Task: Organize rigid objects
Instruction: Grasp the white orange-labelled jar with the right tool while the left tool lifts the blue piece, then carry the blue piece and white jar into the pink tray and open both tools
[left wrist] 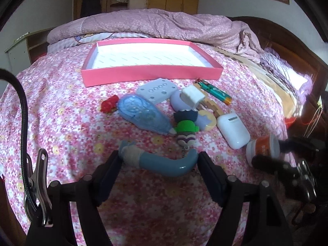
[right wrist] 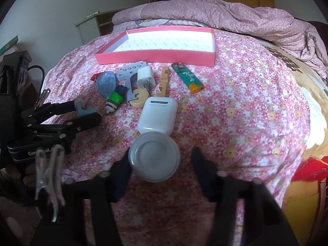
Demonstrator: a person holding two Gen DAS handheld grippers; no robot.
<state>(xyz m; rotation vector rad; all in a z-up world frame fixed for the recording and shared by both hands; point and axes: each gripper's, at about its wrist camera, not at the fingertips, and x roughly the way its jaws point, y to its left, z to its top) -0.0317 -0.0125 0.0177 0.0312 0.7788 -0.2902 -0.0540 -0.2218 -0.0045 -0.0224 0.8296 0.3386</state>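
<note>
A pile of small rigid objects lies on the floral bedspread before an empty pink tray [left wrist: 151, 72] [right wrist: 155, 58]. My left gripper [left wrist: 160, 161] is open, its fingers at both ends of a curved blue handle-shaped piece [left wrist: 164, 163] [right wrist: 84, 108]. My right gripper [right wrist: 160, 164] is open around a small white-lidded jar [right wrist: 154, 157] with an orange label [left wrist: 263, 149]; its left finger is at the jar, the right one stands apart. A white earbud case [left wrist: 232, 130] [right wrist: 157, 114], a blue tape dispenser [left wrist: 143, 114], a green toy figure [left wrist: 185, 128], a white charger plug [right wrist: 145, 78] and a green lighter [right wrist: 187, 78] lie between.
A crumpled purple quilt [left wrist: 164, 24] lies behind the tray. A dark wooden headboard [left wrist: 287, 47] runs along the right. A grey perforated plate [left wrist: 157, 89], a red toy [left wrist: 108, 103] and a wooden piece [right wrist: 165, 82] are in the pile. The bed edge drops off on the left.
</note>
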